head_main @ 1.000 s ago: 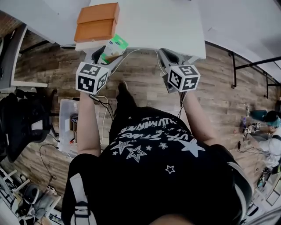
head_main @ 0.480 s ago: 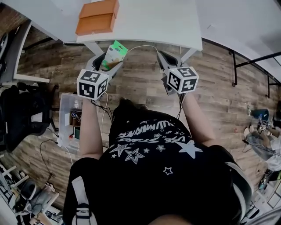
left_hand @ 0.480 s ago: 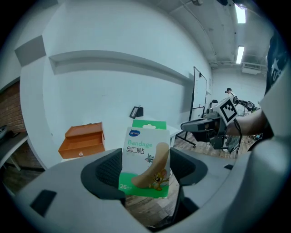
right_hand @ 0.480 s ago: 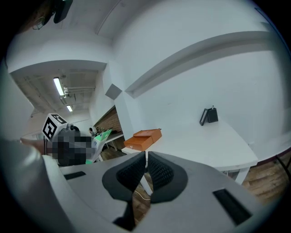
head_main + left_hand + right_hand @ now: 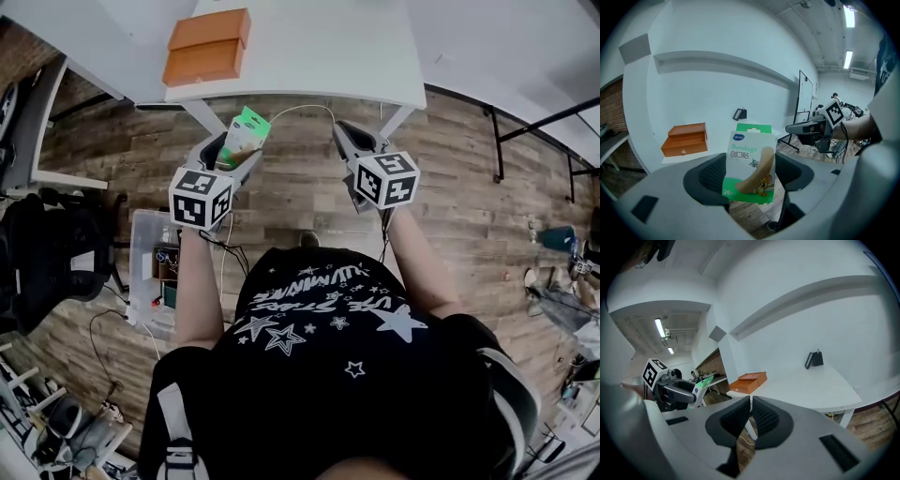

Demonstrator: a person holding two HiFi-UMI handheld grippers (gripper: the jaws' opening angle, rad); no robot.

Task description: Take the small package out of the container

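My left gripper (image 5: 749, 176) (image 5: 241, 150) is shut on a small green and white bandage package (image 5: 750, 164) (image 5: 244, 134), held upright in the air above the wooden floor, short of the table edge. The package also shows at the left of the right gripper view (image 5: 701, 386). An orange wooden drawer box (image 5: 205, 45) (image 5: 685, 139) (image 5: 748, 382) sits at the near left of the white table (image 5: 319, 47). My right gripper (image 5: 750, 420) (image 5: 349, 141) is shut with nothing between its pads, level with the left one and to its right.
A small black device (image 5: 738, 114) (image 5: 814, 359) stands at the far side of the table. A clear plastic bin (image 5: 150, 272) sits on the floor at my left, beside a black chair (image 5: 52, 258). Table legs (image 5: 206, 117) stand just ahead of the grippers.
Both grippers have drawn back from the table toward me, the left one carrying the bandage package away from the orange box. The right gripper stays shut and empty.
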